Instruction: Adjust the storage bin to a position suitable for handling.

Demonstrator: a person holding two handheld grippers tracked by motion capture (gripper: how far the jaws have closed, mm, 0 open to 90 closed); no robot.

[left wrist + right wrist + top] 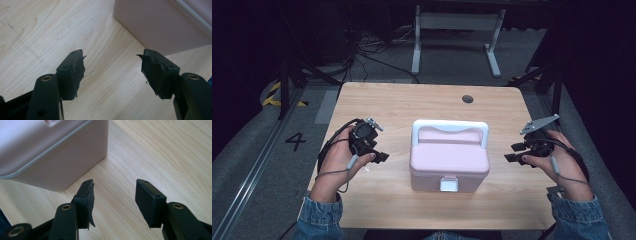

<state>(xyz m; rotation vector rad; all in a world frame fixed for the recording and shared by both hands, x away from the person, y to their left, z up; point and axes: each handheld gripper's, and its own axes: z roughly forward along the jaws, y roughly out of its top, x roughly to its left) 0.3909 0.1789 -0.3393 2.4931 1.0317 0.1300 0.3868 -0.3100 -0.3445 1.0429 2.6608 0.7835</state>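
— High view: what was seen on the pale wooden table (382,100)?

— A closed pink plastic box (449,162) with a white handle was set at its middle, flanked by the left gripper (379,156) and right gripper (511,152), neither touching it.

— Left gripper view?

— The jaws were spread, empty, the box's corner beyond them.

— Right gripper view?

— The jaws were likewise parted beside the box.

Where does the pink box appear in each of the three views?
High view: the pink box stands at the middle of the table, between the two hands.
Left gripper view: its side wall fills the upper right corner.
Right gripper view: its lid and a corner take the upper left.
Shared landmark: the light wood grain of the table.
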